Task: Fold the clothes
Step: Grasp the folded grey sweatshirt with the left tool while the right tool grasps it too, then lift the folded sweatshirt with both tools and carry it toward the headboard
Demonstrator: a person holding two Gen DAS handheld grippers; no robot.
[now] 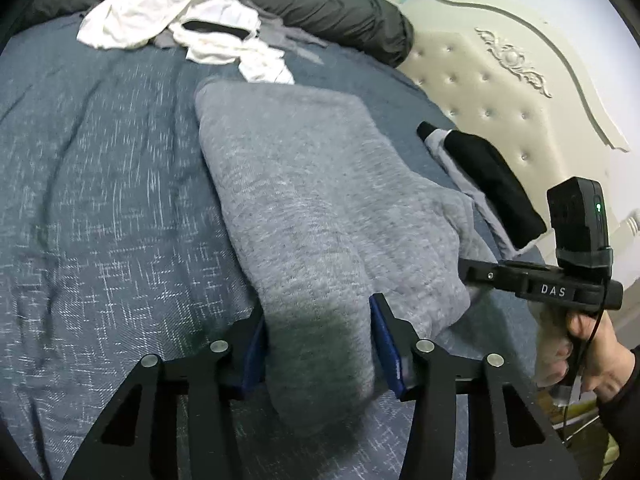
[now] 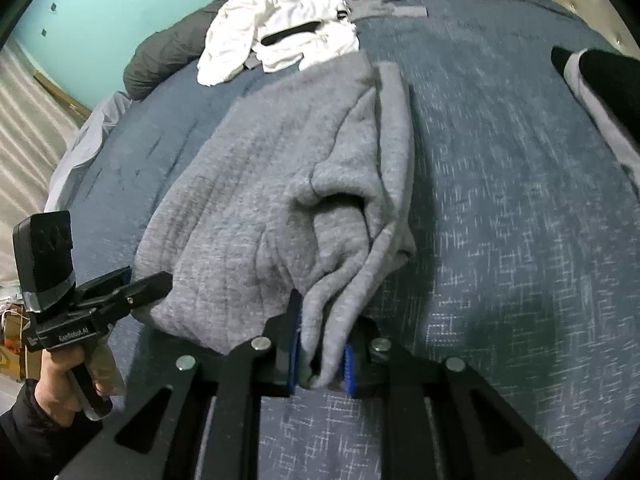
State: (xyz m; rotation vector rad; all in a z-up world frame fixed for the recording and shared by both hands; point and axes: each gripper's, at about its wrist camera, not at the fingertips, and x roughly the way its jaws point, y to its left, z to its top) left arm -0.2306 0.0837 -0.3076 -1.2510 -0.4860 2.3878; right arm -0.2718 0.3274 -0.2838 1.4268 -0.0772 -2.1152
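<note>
left gripper [image 1: 318,344] pads clamp thick fold of grey garment [image 1: 304,184], jaws half spread by bulk. right gripper [image 2: 322,354] pads pinch thinner bunched edge of same garment [image 2: 256,184], jaws nearly together. two grips on near edge, likely so both corners lift together for next fold away toward 12 o'clock. garment lies mid bed on blue bedspread [image 1: 100,200], already doubled lengthwise. white clothes [image 1: 168,12] heaped at 11 o'clock, unfolded, likely next. black-and-grey folded piece [image 1: 488,184] at 2 o'clock in left view, set aside as done. headboard [image 1: 520,80] beyond.
</note>
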